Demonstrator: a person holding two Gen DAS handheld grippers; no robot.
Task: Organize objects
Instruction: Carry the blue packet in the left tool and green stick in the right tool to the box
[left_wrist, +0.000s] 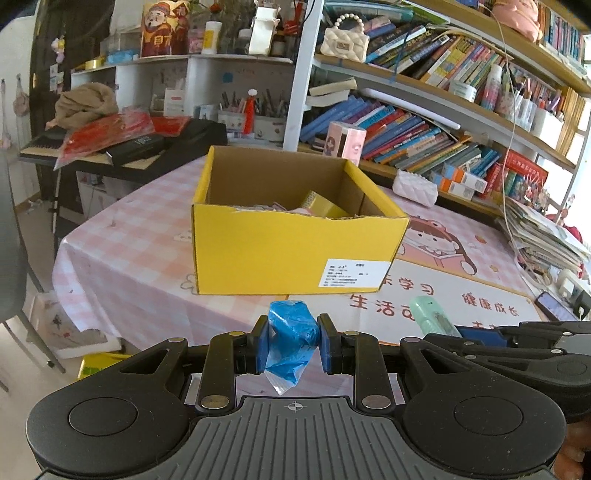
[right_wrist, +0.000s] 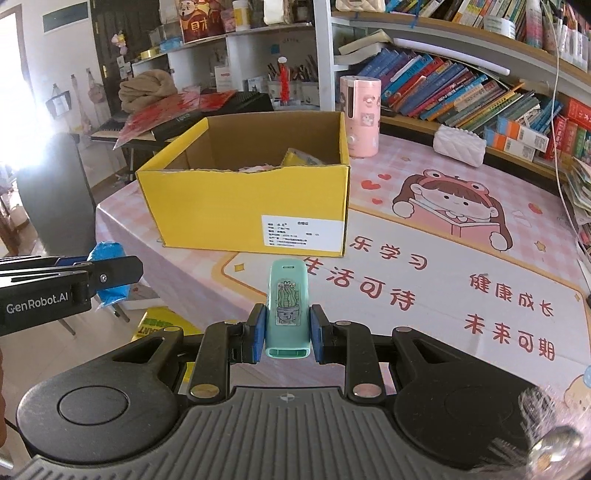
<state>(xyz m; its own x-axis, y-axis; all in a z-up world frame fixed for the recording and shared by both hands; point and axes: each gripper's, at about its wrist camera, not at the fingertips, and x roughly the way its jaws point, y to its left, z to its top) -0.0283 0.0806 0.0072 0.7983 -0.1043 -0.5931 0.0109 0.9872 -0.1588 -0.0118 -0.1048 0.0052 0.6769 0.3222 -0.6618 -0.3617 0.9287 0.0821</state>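
Note:
My left gripper (left_wrist: 293, 341) is shut on a blue plastic bag (left_wrist: 291, 339), held above the table's near edge in front of the open yellow cardboard box (left_wrist: 295, 251). My right gripper (right_wrist: 287, 332) is shut on a mint green case with a cactus sticker (right_wrist: 287, 310), held above the table short of the same box (right_wrist: 251, 210). The box holds several small items, among them a yellow packet (left_wrist: 321, 205). The green case also shows in the left wrist view (left_wrist: 430, 314), and the left gripper with the blue bag (right_wrist: 109, 273) shows at the left of the right wrist view.
The table has a pink checked cloth with a cartoon girl (right_wrist: 454, 210). A pink cylinder (right_wrist: 360, 114) and a white quilted pouch (right_wrist: 460, 146) stand behind the box. Bookshelves (left_wrist: 424, 125) run along the back. A keyboard with red bags (left_wrist: 110, 136) stands left. Papers (left_wrist: 539, 236) and a phone (left_wrist: 556, 308) lie at the right.

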